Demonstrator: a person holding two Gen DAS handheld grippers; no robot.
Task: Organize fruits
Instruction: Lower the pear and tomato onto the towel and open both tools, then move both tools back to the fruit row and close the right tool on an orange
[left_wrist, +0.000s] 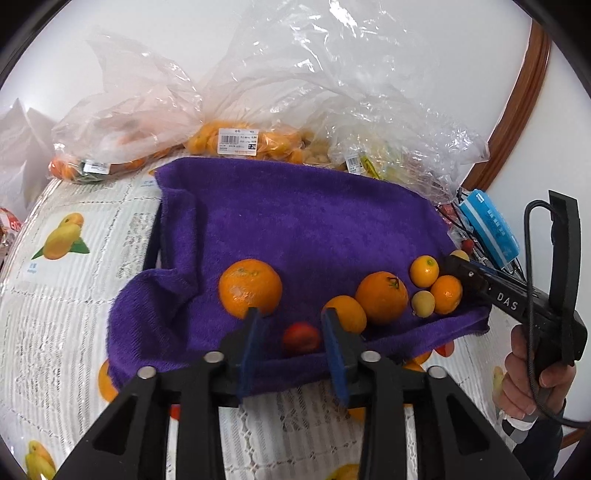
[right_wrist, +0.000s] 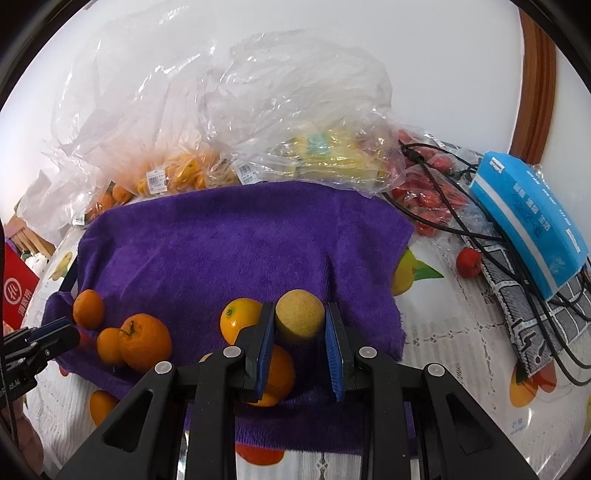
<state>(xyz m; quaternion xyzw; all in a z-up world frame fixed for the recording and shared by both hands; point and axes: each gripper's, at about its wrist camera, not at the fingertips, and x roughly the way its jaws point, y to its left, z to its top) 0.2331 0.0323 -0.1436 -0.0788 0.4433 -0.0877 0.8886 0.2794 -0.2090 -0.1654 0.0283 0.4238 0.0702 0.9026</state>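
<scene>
A purple towel (left_wrist: 295, 221) lies spread on the table. Several oranges rest along its near edge: a big one (left_wrist: 250, 288) at the left, and a cluster (left_wrist: 382, 297) with small pale fruits (left_wrist: 423, 303) at the right. My left gripper (left_wrist: 290, 314) is open, and a small red fruit (left_wrist: 301, 338) lies on the towel between its blue pads without being pressed. My right gripper (right_wrist: 300, 308) is shut on a round yellow fruit (right_wrist: 299, 317) just above the towel (right_wrist: 240, 240), next to an orange (right_wrist: 240, 319). The left wrist view shows the right gripper (left_wrist: 456, 264) at the towel's right edge.
Clear plastic bags of oranges (left_wrist: 243, 142) and yellow fruit (right_wrist: 332, 158) crowd the far edge by the wall. At the right are a blue tissue pack (right_wrist: 528, 218), black cables (right_wrist: 443, 199), bagged red fruits (right_wrist: 424, 192) and one loose red fruit (right_wrist: 468, 262). A red box (right_wrist: 16, 291) stands at the left. A hand (left_wrist: 532, 384) holds the right gripper.
</scene>
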